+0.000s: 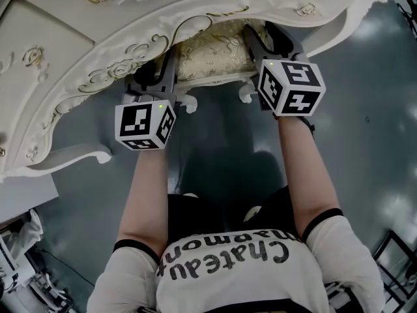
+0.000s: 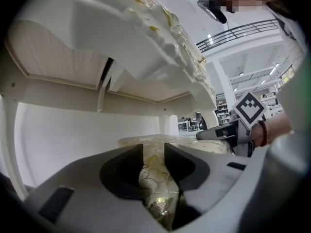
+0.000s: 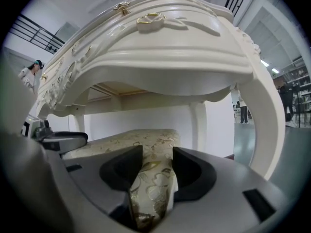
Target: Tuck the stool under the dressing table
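The stool's gold-patterned cushion [image 1: 215, 51] sits partly beneath the curved front edge of the white carved dressing table [image 1: 98, 51]. Its white legs [image 1: 189, 100] show below the seat. My left gripper [image 1: 161, 69] is at the cushion's left edge and my right gripper [image 1: 268, 43] at its right edge. In the left gripper view, my left gripper [image 2: 153, 165] is shut on a fold of the cushion [image 2: 156, 178]. In the right gripper view, my right gripper [image 3: 156, 166] pinches the cushion's side [image 3: 151, 183], and the table [image 3: 160, 47] arches above.
A curled table foot [image 1: 71, 155] lies on the dark grey floor at my left. A thick white table leg [image 3: 265, 120] stands close on the right of the stool. Cables and clutter [image 1: 19, 266] sit at the lower left, and a black frame [image 1: 391, 253] at the lower right.
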